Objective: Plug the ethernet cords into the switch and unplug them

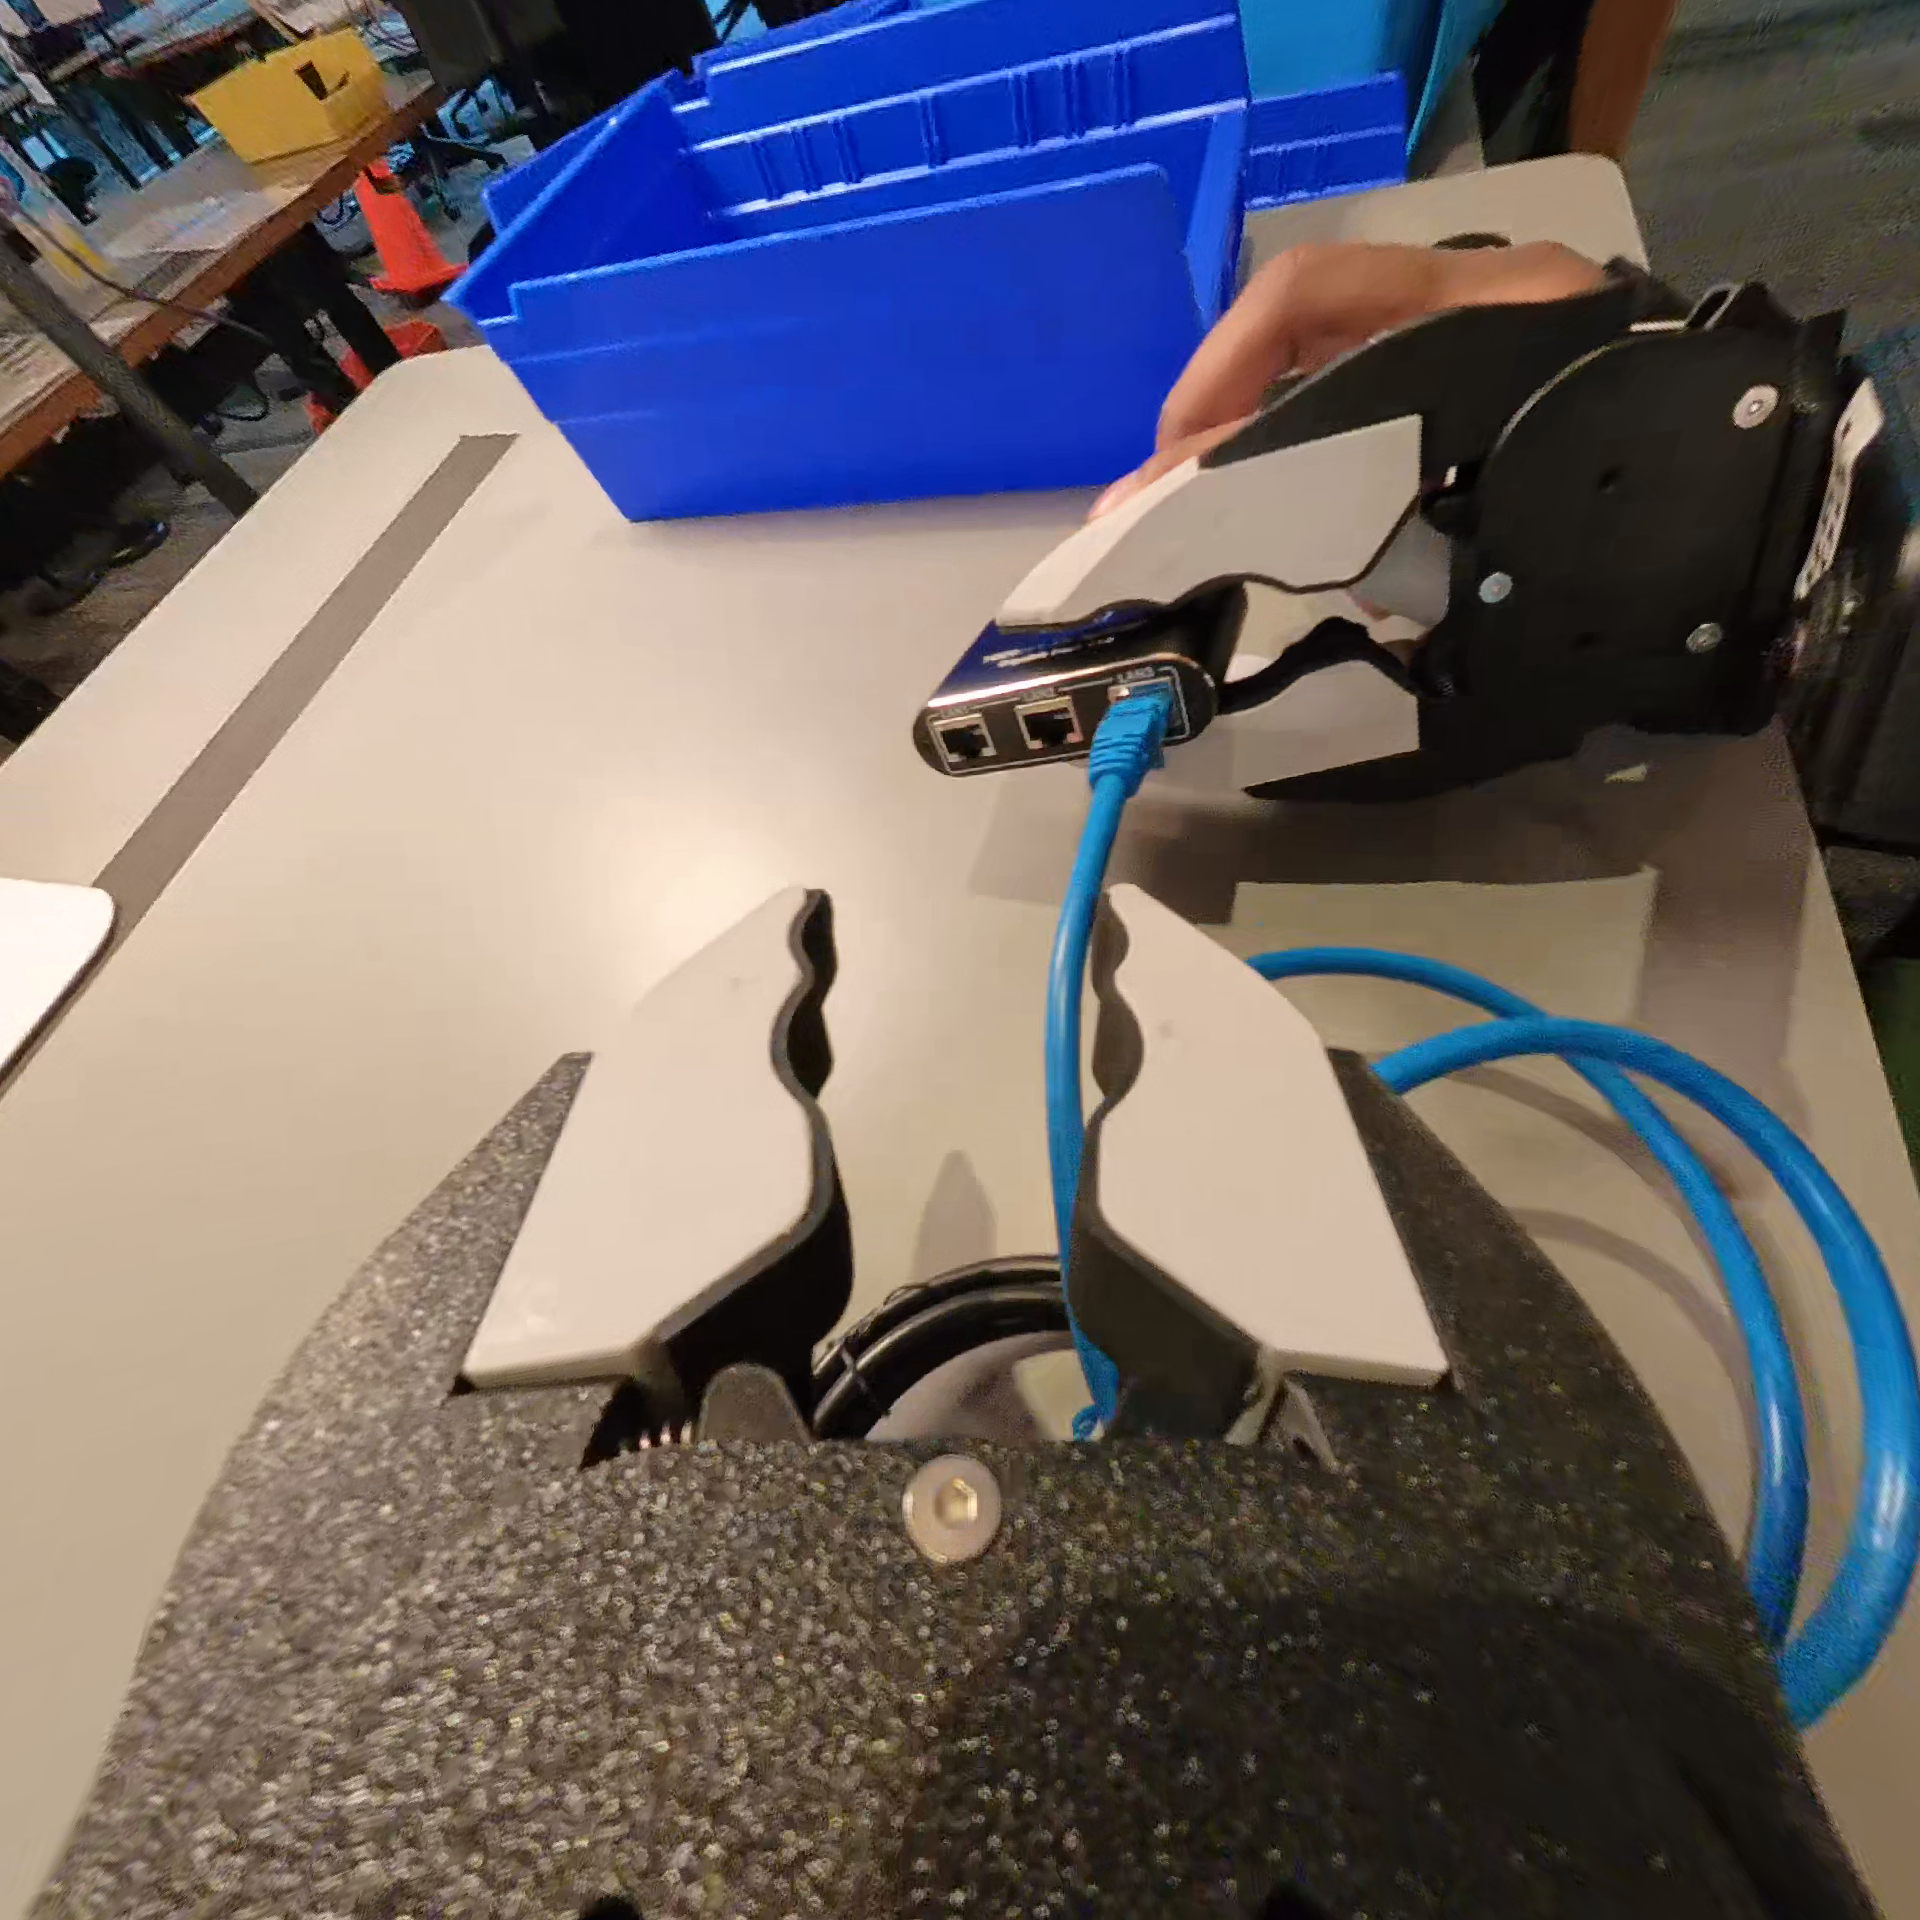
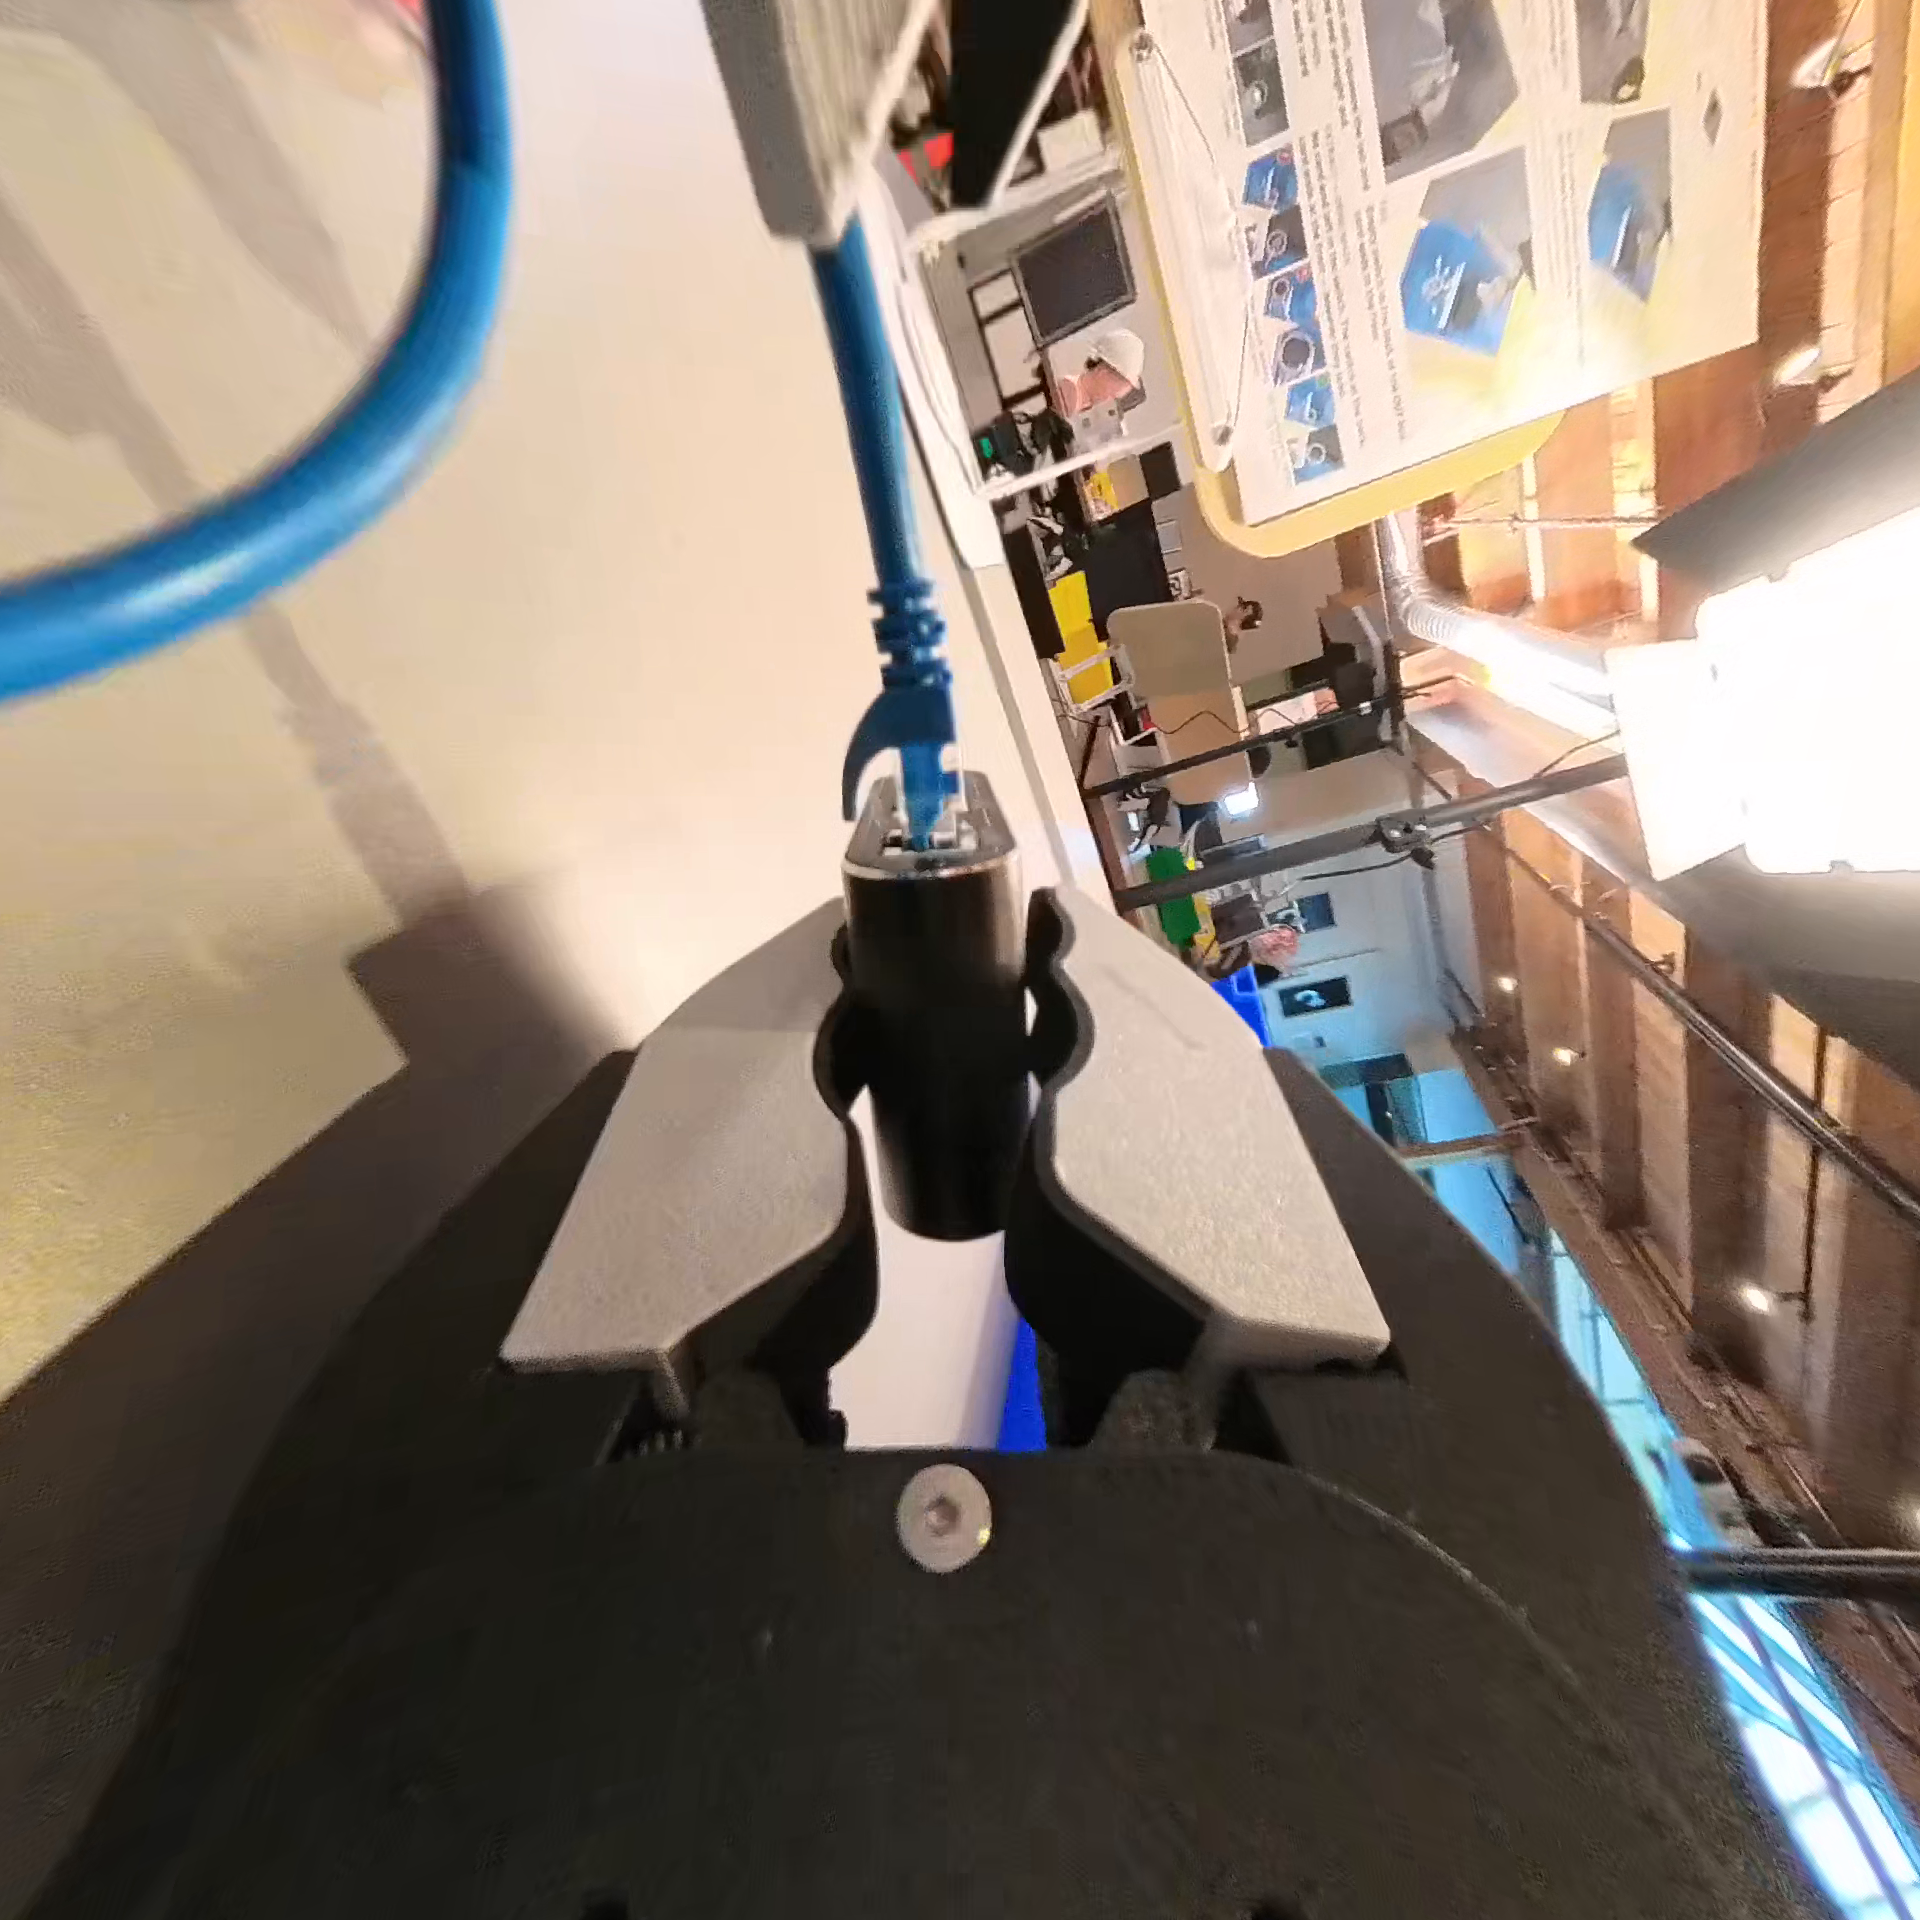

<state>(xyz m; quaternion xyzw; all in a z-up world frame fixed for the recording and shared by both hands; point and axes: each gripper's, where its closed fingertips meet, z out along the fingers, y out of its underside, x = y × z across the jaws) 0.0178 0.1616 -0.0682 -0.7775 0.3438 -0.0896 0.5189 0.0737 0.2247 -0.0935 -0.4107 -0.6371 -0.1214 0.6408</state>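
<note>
One blue cord point(image 1: 1081, 935) in clamped switch point(image 1: 1060, 707)

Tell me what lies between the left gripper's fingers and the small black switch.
Only the blue ethernet cord, plugged into the switch, crosses bare grey table; left wrist view.

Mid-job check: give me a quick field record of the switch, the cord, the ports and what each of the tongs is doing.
switch: small black box on the grey table, clamped top and bottom by the right tongs
cord: blue ethernet cord, plug seated in the rightmost port, slack looped to the right
free ports: two, left of the plug
left tongs: open, gripping nothing; cord runs between the fingers
background: blue bins behind the switch
</note>
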